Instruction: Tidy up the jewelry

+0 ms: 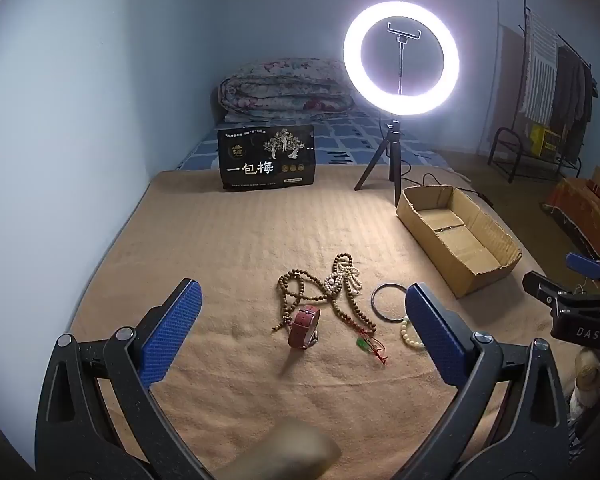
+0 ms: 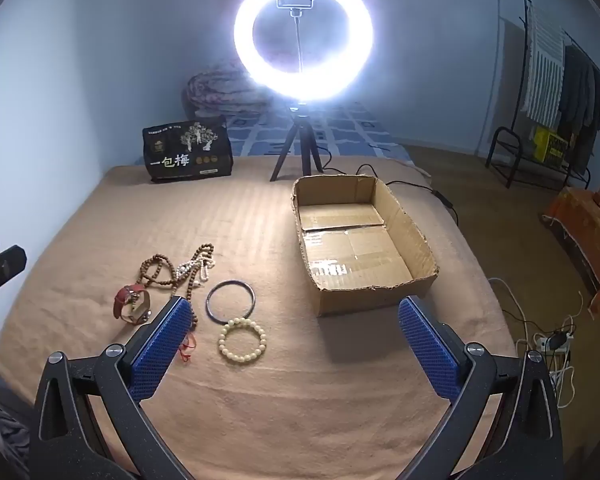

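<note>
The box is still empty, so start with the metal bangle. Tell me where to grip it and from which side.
Grip the metal bangle across its thin rim on the side nearest the cardboard box, coming straight down with the right gripper. It lies flat on the blanket, and that side is free; the cream bead bracelet touches its near edge.

The left claw [image 1: 302, 334] hangs spread wide above the red watch [image 1: 303, 327] and bead necklaces [image 1: 324, 294].

My left wrist camera sits low over tan blanket [image 1: 228, 240], facing ring light [image 1: 401, 58] from left. My right wrist camera faces same way, nearer cardboard box [image 2: 414, 236]. Both share jewelry pile, box, light.
</note>
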Demonstrator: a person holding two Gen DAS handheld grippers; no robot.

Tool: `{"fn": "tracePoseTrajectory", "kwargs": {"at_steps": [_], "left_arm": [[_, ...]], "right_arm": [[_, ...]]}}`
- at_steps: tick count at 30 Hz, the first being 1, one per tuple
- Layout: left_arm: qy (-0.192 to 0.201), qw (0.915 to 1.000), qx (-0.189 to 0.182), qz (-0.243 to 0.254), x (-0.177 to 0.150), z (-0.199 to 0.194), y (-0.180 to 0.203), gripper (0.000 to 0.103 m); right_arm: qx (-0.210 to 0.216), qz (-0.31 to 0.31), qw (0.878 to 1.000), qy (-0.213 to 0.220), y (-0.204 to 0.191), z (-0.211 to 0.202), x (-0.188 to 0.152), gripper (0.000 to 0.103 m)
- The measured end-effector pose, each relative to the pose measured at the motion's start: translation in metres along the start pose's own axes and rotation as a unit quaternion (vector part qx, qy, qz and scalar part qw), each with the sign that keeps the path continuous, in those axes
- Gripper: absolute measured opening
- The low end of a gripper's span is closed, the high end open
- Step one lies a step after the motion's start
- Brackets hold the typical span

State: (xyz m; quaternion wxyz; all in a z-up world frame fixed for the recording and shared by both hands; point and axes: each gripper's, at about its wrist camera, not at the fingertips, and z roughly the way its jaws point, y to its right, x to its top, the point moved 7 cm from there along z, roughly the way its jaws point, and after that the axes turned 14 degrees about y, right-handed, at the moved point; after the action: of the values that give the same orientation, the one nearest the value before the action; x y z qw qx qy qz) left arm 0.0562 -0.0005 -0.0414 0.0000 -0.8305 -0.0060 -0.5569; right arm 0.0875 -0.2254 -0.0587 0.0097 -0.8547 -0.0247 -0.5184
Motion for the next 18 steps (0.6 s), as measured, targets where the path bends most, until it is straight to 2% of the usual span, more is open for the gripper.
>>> {"fn": "tracePoseTrajectory", "kwargs": {"at_steps": [18], "left_arm": [[0.007,0.9999,0.001,-0.007,0.0076,-0.0021,-0.0033,0.103]], "right_arm": [[0.006,-0.007,1.000,-0.001,-0.0059,-0.0009,-0.0038,0.103]]}}
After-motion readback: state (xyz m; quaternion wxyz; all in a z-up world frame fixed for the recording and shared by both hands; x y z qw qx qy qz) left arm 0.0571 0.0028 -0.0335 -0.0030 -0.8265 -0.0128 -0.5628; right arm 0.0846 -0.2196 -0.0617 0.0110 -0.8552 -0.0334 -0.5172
